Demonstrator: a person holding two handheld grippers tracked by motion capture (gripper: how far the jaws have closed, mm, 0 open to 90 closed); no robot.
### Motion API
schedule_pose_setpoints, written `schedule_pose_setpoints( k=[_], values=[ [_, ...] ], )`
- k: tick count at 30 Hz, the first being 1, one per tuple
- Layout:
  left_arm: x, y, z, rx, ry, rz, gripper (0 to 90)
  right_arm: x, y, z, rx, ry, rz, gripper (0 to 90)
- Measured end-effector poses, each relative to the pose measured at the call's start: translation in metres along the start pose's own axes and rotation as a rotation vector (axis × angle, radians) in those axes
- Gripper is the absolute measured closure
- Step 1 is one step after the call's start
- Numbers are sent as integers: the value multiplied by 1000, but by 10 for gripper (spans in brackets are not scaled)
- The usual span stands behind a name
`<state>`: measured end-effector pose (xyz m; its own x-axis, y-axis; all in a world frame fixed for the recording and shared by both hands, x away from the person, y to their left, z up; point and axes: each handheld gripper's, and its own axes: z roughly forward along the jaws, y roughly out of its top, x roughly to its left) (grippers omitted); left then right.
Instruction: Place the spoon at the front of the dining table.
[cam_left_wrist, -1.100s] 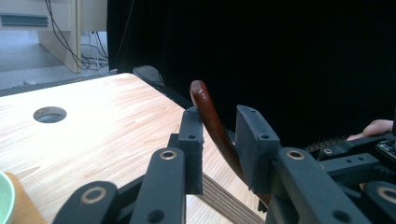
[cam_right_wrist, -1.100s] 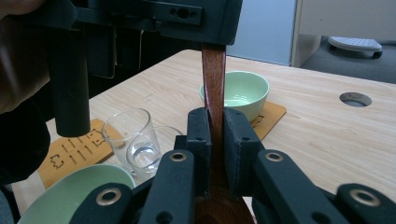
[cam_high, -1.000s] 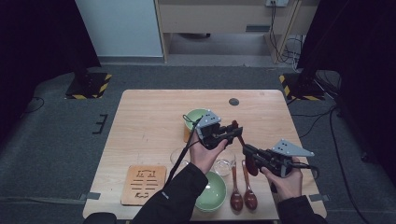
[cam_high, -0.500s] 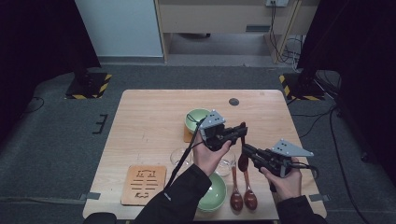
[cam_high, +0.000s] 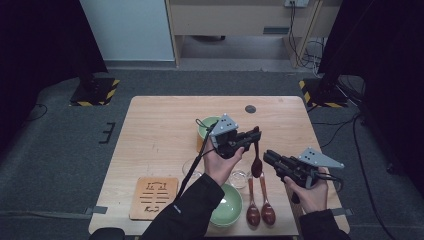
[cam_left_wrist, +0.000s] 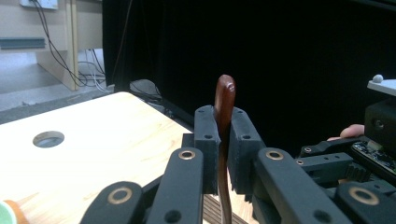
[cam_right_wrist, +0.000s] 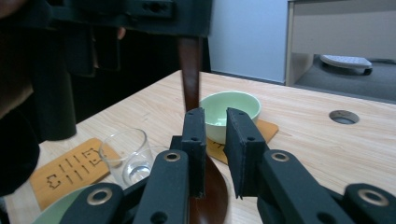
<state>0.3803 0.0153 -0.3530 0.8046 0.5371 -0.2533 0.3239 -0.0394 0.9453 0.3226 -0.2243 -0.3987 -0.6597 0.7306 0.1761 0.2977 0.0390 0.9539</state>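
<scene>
The wooden spoon (cam_high: 256, 159) hangs bowl-down above the bench (cam_high: 160, 130), clear of the two spoons (cam_high: 260, 210) lying on the bench below it. The left tongs (cam_high: 254, 135) are clamped on its handle near the top end. Judged from its look, the spoon is light, rigid and smoothly lacquered, so it may pivot or slip in a single-point grip; take hold on the flat of the handle, not the bowl. The right tongs (cam_high: 267, 156) stand just beside the spoon's bowl, their jaws a little parted and having just been opening, pads off the wood. Compared with the earlier frame, the spoon now hangs from the left tongs alone, and the hands have barely shifted.
</scene>
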Motion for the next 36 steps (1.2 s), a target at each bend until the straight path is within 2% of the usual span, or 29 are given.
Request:
schedule_pose_setpoints(
  k=[8,18,22,27,36],
  values=[
    [16,10,-15,-39,40,-5,836,-10,-7,0,14,-51,19,710],
    [36,24,-36,-92,102,-2,836,-27,-25,9,99,-130,14,571],
    [44,29,-43,-115,120,-5,836,-32,-32,11,129,-146,18,555],
    [54,33,-49,-131,146,-3,836,-36,-36,13,157,-170,9,491],
    [73,36,-55,-145,189,2,836,-39,-43,16,198,-177,3,456]
  ],
)
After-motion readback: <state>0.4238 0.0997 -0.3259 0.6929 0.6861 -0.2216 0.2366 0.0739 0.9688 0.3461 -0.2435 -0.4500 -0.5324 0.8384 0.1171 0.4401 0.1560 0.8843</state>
